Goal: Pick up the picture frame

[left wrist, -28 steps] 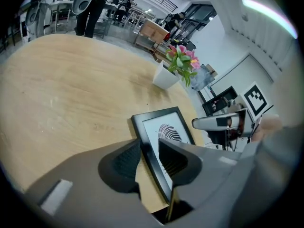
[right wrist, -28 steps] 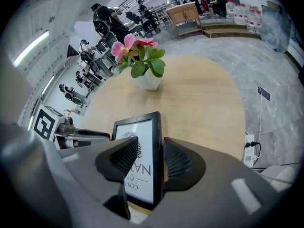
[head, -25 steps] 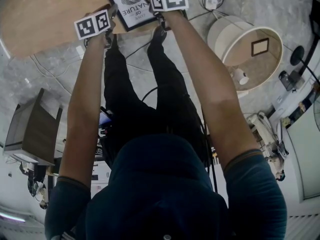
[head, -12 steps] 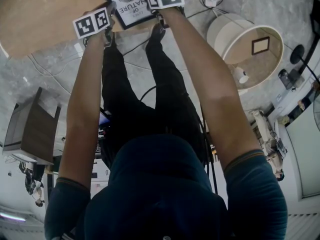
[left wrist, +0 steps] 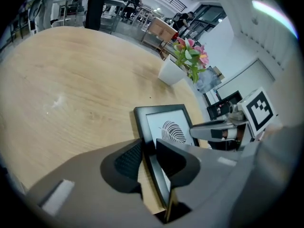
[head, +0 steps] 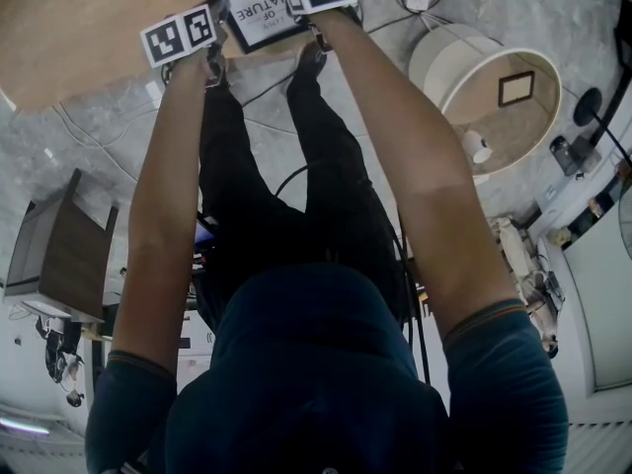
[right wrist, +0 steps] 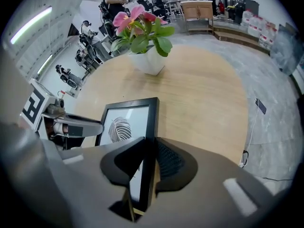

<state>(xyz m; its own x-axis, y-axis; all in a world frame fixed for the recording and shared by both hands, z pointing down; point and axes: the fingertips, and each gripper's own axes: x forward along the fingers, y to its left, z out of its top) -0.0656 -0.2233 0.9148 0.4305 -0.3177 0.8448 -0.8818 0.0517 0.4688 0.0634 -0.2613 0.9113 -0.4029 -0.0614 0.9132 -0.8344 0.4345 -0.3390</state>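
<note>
Since the picture frame (head: 252, 8) is broad and flat and lies face up at the near edge of the round wooden table (head: 69, 38), it is taken by both side borders at once, probably so that it can rise level without swinging. On the left, the left gripper (left wrist: 148, 152) points steeply down. Its jaws are almost together, and the ribbed pads press on either face of the frame's left black border. Between the two tools the white print with its leaf shows uncovered. A white pot of pink flowers (left wrist: 172, 72) stands well apart, farther back on the table. On the right, the right gripper (right wrist: 149, 152) has just been closing its jaws. They now pinch the frame's right border, parted only by that thin edge. Whether the frame has left the wood yet cannot be told. With both grips set, the lift looks like the step in hand.
</note>
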